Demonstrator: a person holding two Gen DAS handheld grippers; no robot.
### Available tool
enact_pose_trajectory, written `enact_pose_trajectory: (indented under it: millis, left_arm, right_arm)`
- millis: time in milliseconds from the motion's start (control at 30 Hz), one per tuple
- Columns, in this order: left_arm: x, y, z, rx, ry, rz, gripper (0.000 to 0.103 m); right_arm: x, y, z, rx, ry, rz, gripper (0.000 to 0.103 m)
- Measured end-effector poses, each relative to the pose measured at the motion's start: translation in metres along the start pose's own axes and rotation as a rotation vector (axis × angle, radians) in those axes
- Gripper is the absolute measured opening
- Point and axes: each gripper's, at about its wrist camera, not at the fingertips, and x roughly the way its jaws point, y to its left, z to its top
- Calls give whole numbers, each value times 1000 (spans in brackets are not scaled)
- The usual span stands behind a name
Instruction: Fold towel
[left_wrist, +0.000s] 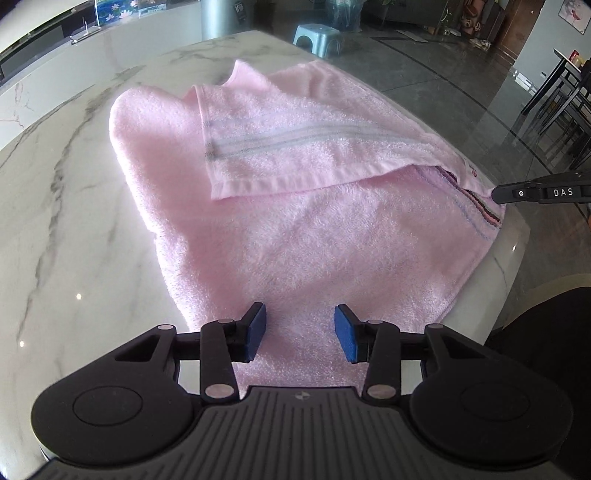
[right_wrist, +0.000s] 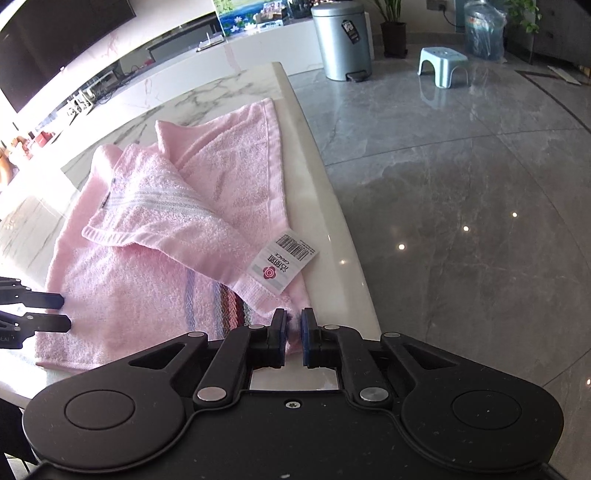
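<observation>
A pink towel (left_wrist: 295, 229) (right_wrist: 147, 273) lies loosely folded on the marble table (left_wrist: 74, 184) (right_wrist: 332, 240), one striped end flap turned back over the middle. A barcode label (right_wrist: 286, 262) hangs at its right side. My left gripper (left_wrist: 300, 332) is open, its blue pads (left_wrist: 256, 328) apart over the towel's near edge; the cloth lies flat beneath them. The same gripper shows at the left of the right wrist view (right_wrist: 62, 312). My right gripper (right_wrist: 293, 332) is shut on the towel's striped corner by the table's right edge. One of its fingers (left_wrist: 517, 194) shows in the left wrist view.
The towel's right side runs close to the table's edge (right_wrist: 317, 177), with grey tiled floor (right_wrist: 461, 203) beyond. On the floor stand a blue stool (right_wrist: 443, 64) (left_wrist: 317, 37) and a metal bin (right_wrist: 341, 40). Dark dining chairs (left_wrist: 561, 110) stand at the far right.
</observation>
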Motion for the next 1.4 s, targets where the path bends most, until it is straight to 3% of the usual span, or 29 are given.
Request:
enact_pose_trajectory:
  millis: [267, 533, 667, 900, 1233, 1400]
  left_arm:
    - [-12, 3, -9, -58, 29, 55, 29]
    - [-25, 11, -20, -161, 28, 92, 25]
    - [-29, 19, -24, -198, 27, 90, 21]
    - [-41, 33, -36, -234, 16, 71, 14]
    - [-40, 38, -37, -219, 43, 78, 14]
    - [-56, 35, -24, -182, -4, 77, 30]
  right_arm:
    - [9, 36, 0, -95, 66, 27, 8]
    - [29, 107, 10, -288, 194, 53, 9]
    - [36, 144, 9, -388, 252, 55, 9]
    - [41, 175, -5, -432, 280, 64, 9]
    - [47, 206, -22, -470, 293, 75, 10]
    - [28, 206, -7, -484, 238, 44, 21]
